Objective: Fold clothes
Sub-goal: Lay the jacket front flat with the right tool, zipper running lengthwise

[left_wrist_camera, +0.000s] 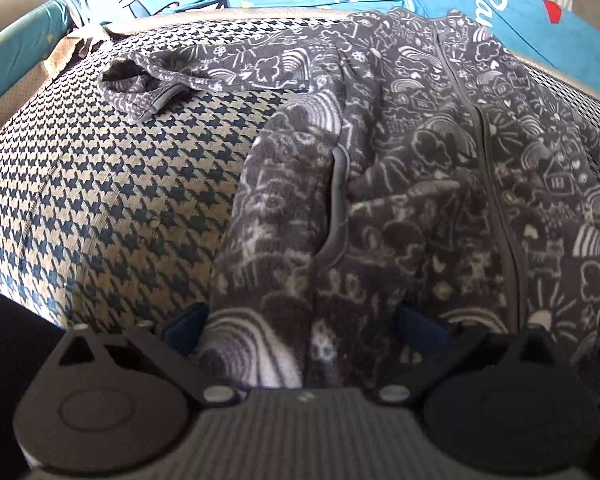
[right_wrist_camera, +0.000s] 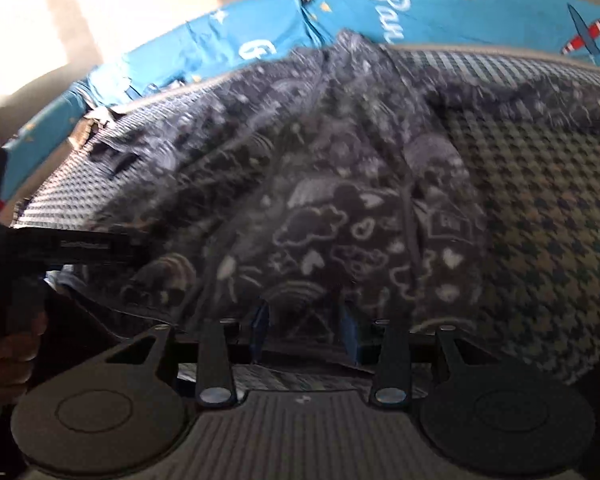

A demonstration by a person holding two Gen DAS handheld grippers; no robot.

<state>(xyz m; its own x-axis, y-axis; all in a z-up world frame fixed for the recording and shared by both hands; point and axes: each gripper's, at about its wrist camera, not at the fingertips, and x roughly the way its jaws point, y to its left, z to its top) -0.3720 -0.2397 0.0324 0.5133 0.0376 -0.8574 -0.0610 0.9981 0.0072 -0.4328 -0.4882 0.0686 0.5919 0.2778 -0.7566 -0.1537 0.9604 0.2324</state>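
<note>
A grey fleece garment (left_wrist_camera: 400, 168) printed with white doodles of clouds, rainbows and houses is lying spread over a houndstooth-patterned cushion (left_wrist_camera: 112, 184), its zip running down the middle and one sleeve (left_wrist_camera: 160, 80) trailing off toward the cushion's far left corner. The left gripper (left_wrist_camera: 300, 332) is sitting low over the near edge of the fleece with its blue-padded fingers (left_wrist_camera: 186, 326) standing wide apart, a thick bunch of fabric lying between them; the pads are not visibly pressing on it, so the claw is reading as open around the cloth rather than clamped. In the right wrist view the same garment (right_wrist_camera: 332, 216) is filling the middle of the frame, blurred, and draping off the near edge of the cushion (right_wrist_camera: 548, 216). The right gripper (right_wrist_camera: 306, 334) is showing a narrow gap, with its blue fingers (right_wrist_camera: 260, 332) close on either side of a fold of the fleece hem; it appears to be pinching that fold, though the blur is making the contact hard to confirm. At the left edge of that view a hand (right_wrist_camera: 8, 356) is gripping a black handle. Behind the cushion a bright blue printed sheet (right_wrist_camera: 440, 8) is lying across the back.
</note>
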